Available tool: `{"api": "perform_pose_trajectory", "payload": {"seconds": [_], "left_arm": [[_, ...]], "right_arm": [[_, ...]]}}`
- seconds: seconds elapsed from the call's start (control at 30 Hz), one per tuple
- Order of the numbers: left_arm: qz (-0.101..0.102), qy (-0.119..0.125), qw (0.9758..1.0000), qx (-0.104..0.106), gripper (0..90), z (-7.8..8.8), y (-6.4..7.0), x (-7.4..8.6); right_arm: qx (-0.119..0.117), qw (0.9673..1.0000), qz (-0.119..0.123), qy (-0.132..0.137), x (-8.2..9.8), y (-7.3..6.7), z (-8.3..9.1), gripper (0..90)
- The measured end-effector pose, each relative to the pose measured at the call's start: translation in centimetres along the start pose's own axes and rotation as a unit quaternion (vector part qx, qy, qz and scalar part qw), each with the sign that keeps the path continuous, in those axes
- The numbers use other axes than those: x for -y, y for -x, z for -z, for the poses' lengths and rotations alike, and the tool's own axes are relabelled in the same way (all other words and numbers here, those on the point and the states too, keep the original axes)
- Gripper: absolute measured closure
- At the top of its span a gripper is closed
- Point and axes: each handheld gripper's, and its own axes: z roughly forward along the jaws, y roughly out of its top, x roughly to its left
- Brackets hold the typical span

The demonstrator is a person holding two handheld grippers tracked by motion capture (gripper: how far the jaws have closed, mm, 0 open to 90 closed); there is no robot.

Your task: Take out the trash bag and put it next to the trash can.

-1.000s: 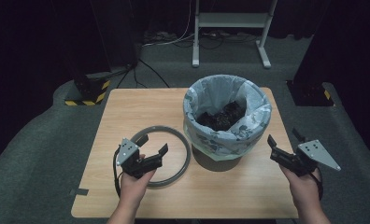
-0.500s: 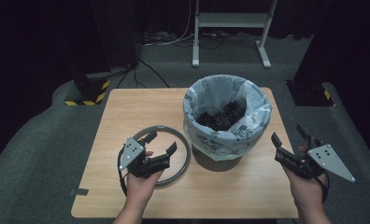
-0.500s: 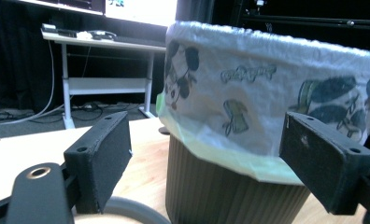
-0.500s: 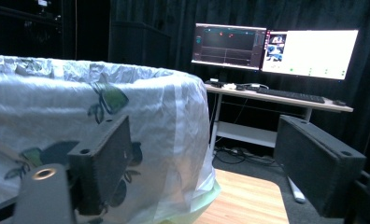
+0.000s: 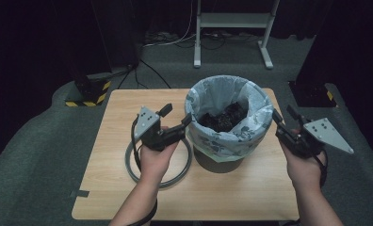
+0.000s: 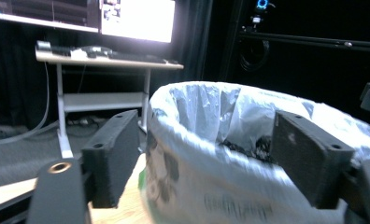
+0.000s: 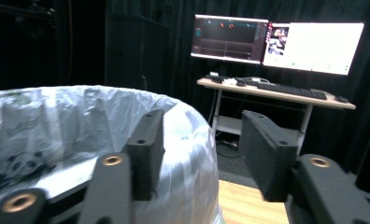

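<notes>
Our left tongs (image 5: 175, 118) and right tongs (image 5: 282, 118), both apart and just closing empty, could tear the bin liner (image 5: 222, 139) if pinched carelessly.

A light wooden table (image 5: 109, 141) serves as the landmark. On it, toward its near left part, lies a grey metal ring (image 5: 128, 162), flat on the wood. Beyond the table's far edge stands a white-framed desk (image 5: 231, 21) on the grey carpet, cables (image 5: 170, 40) trailing on the floor beside its legs. On that desk sit two monitors (image 7: 276, 42), one dark, one bright white, with a keyboard (image 7: 290, 91) below them. Off the table's far left corner rests a black base with yellow-and-black hazard stripes (image 5: 88, 96). Black curtains hang behind everything.
</notes>
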Motion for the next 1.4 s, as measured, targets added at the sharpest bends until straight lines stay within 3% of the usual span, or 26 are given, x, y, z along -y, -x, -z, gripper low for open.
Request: {"api": "perform_pose_trajectory", "payload": {"seconds": [0.07,0.1,0.13,0.17,0.2,0.3,0.33,0.43,0.47,0.57,0.7,0.73,0.9,1.03,1.4], "left_arm": [[0.013,-0.010,0.9998,-0.007,32.3,-1.0,-0.1,-0.1],[0.017,-0.016,0.9997,-0.009,32.3,-1.4,-0.2,-0.1],[0.011,-0.031,0.9992,-0.023,39.8,-2.0,0.0,0.0],[0.011,-0.031,0.9992,-0.023,45.0,-2.0,0.0,0.0],[0.015,-0.036,0.9989,-0.028,46.4,-2.3,0.0,0.0],[0.033,-0.044,0.9982,-0.023,49.1,-2.8,-0.1,0.2],[0.034,-0.046,0.9980,-0.025,55.4,-2.8,0.0,0.1],[0.026,-0.044,0.9980,-0.038,60.2,-2.7,0.4,0.0],[0.026,-0.044,0.9977,-0.045,68.1,-2.6,0.4,-0.1],[0.015,-0.044,0.9971,-0.061,74.3,-2.4,0.6,-0.4],[-0.006,-0.033,0.9967,-0.074,81.1,-2.2,0.9,-0.4],[-0.009,-0.035,0.9966,-0.075,89.9,-2.2,0.9,-0.4],[-0.007,-0.018,0.9972,-0.072,90.0,-2.0,0.9,0.0],[0.005,-0.001,0.9985,-0.055,90.0,-2.0,0.7,0.2],[0.014,0.038,0.9985,-0.037,90.0,-2.1,0.9,-1.4]], "right_arm": [[0.002,0.9997,-0.008,-0.025,-0.4,0.0,-1.2,57.2],[0.002,0.9997,-0.008,-0.025,-0.4,0.0,-1.2,57.2],[-0.002,0.9992,-0.009,-0.039,-0.5,-0.1,-1.6,60.2],[-0.002,0.9992,-0.009,-0.039,-0.5,-0.1,-1.6,60.2],[-0.006,0.9983,-0.011,-0.057,-0.5,-0.1,-2.1,61.2],[-0.009,0.9971,-0.018,-0.074,-0.5,-0.1,-2.5,62.3],[-0.008,0.9957,-0.023,-0.089,-0.5,-0.1,-2.8,65.0],[-0.019,0.9936,-0.035,-0.106,-0.6,0.0,-3.2,68.3],[-0.011,0.9924,-0.026,-0.120,-1.0,-0.3,-3.5,70.7],[-0.004,0.9918,-0.028,-0.125,-1.1,-0.3,-3.6,73.6],[0.013,0.9934,-0.012,-0.113,-1.2,-0.6,-3.4,83.7],[0.017,0.9940,-0.006,-0.108,-1.2,-0.7,-3.3,90.0],[0.015,0.9957,-0.002,-0.092,-0.8,-1.0,-3.3,90.0],[0.020,0.9976,-0.003,-0.067,-0.7,-1.3,-3.2,90.0],[0.041,0.9992,-0.001,0.001,-2.8,-1.5,-3.0,90.0]]}}
